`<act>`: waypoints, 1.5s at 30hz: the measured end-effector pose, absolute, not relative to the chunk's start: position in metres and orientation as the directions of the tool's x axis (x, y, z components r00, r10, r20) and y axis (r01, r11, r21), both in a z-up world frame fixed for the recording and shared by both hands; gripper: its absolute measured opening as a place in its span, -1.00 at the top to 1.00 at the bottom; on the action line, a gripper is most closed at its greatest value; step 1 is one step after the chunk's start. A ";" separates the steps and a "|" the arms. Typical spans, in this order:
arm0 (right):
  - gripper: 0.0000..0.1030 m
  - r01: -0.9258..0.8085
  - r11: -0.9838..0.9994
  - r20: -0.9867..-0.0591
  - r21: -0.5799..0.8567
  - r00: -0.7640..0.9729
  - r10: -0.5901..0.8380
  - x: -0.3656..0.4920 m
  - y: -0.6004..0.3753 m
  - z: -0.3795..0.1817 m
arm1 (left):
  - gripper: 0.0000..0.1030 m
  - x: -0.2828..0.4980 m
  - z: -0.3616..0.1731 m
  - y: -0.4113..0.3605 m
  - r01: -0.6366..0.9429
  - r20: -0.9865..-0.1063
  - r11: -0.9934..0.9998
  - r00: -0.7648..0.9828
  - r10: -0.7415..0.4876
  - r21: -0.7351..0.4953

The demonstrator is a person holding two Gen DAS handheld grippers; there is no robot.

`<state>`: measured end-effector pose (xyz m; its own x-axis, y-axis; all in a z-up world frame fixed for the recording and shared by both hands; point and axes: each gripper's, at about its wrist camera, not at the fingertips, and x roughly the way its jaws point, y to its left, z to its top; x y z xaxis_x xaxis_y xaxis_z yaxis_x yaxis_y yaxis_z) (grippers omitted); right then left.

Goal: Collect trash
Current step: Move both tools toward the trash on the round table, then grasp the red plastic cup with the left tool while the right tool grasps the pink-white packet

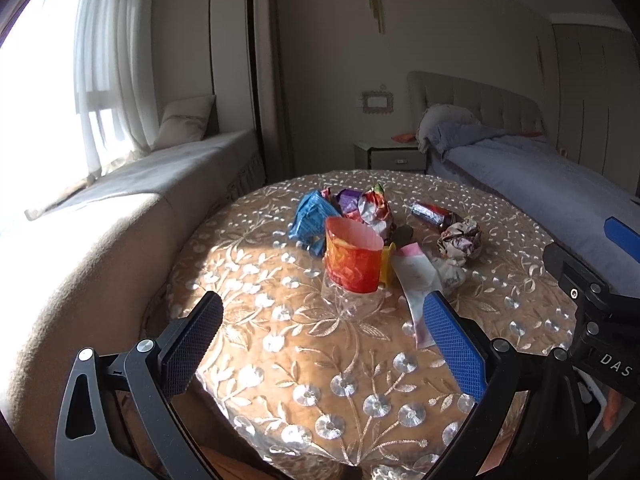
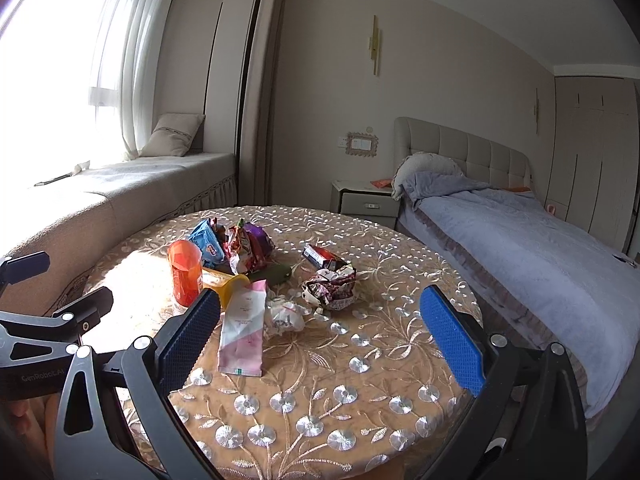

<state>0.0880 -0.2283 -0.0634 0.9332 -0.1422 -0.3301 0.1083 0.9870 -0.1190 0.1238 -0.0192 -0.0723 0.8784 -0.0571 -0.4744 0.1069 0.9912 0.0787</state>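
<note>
Both the left gripper and right gripper hang released over the bench's near edge, holding nothing. Just beyond lies a pink-white sachet, then an orange cup and crumpled wrappers around the centre.

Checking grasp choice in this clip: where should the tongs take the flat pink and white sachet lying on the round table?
The flat pink and white sachet lies lengthwise toward the camera, its sealed bottom edge nearest. The open right tongs would probably do best coming from above, pinching across its narrow width near that near end, clear of the crumpled white wrapper beside it.
</note>
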 end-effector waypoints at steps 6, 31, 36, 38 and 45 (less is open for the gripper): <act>-0.93 0.013 0.994 -0.435 -0.113 0.898 -0.061 0.128 -0.231 -0.081 | -0.91 0.169 -0.092 -0.026 0.156 -0.514 0.986 0.851 -0.103 0.060; -0.08 -0.206 0.978 -0.740 -0.014 0.660 0.129 0.226 -0.195 -0.151 | -0.13 0.284 -0.135 -0.022 0.230 -0.626 0.972 0.752 -0.205 -0.042; 0.03 -0.217 0.976 -0.737 0.011 0.658 0.154 0.221 -0.193 -0.152 | -0.06 0.286 -0.136 -0.021 0.235 -0.625 0.970 0.748 -0.221 -0.061; 0.04 -0.221 0.975 -0.728 0.015 0.666 0.162 0.216 -0.193 -0.150 | -0.05 0.285 -0.135 -0.020 0.232 -0.618 0.971 0.756 -0.217 -0.057; 0.10 -0.217 0.976 -0.668 0.025 0.723 0.178 0.202 -0.194 -0.129 | -0.05 0.265 -0.121 -0.017 0.225 -0.586 0.973 0.782 -0.212 -0.053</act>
